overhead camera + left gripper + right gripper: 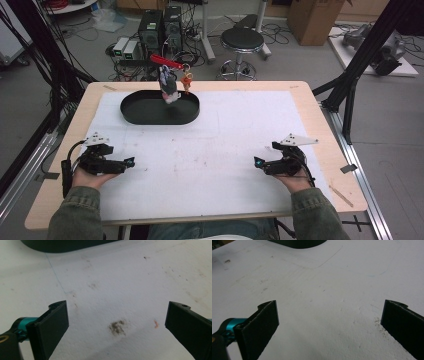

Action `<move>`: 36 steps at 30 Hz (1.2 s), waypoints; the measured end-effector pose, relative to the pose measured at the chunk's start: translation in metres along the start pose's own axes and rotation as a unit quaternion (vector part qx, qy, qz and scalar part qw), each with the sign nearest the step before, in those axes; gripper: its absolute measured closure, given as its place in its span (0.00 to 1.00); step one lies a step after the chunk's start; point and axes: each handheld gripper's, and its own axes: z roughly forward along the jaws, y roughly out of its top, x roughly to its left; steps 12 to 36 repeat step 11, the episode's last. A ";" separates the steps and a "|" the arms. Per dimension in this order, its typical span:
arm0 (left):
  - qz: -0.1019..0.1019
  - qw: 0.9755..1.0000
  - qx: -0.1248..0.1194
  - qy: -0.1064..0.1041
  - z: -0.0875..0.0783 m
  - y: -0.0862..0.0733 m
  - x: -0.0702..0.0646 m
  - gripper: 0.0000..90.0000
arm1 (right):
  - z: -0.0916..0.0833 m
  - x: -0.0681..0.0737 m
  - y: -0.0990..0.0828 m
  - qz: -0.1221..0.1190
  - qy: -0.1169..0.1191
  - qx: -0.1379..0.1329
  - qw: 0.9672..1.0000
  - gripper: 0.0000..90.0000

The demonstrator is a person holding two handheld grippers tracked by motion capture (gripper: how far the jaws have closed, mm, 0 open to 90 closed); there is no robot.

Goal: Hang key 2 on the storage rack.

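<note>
This is a robotics lab. Beyond the far edge of the table (320, 150), computer towers (161, 29) stand on the grey floor amid tangled cables (130, 70); a round stool (242, 40) and a cardboard box (314, 20) sit right of them, and black aluminium frame struts (367, 55) flank the table.

- The left hand-held gripper (131, 162) lies low at the near left of the table (65, 150), its tip pointing inward to the right, gripped from below by the left hand (90, 176).
- The right hand-held gripper (257, 162) mirrors it at the near right, pointing left.
- Both sets of jaws stand wide apart, nothing between them.
- Green sleeves cover both forearms.
</note>
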 end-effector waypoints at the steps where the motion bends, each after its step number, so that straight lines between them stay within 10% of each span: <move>1: 0.002 1.000 0.000 -0.001 -0.001 -0.004 -0.001 0.06 | 0.000 0.000 0.000 0.001 -0.001 0.001 1.000 0.01; 36: 0.013 1.000 -0.001 -0.006 -0.001 -0.018 -0.006 0.06 | 0.002 -0.001 0.000 -0.003 0.002 0.007 1.000 0.01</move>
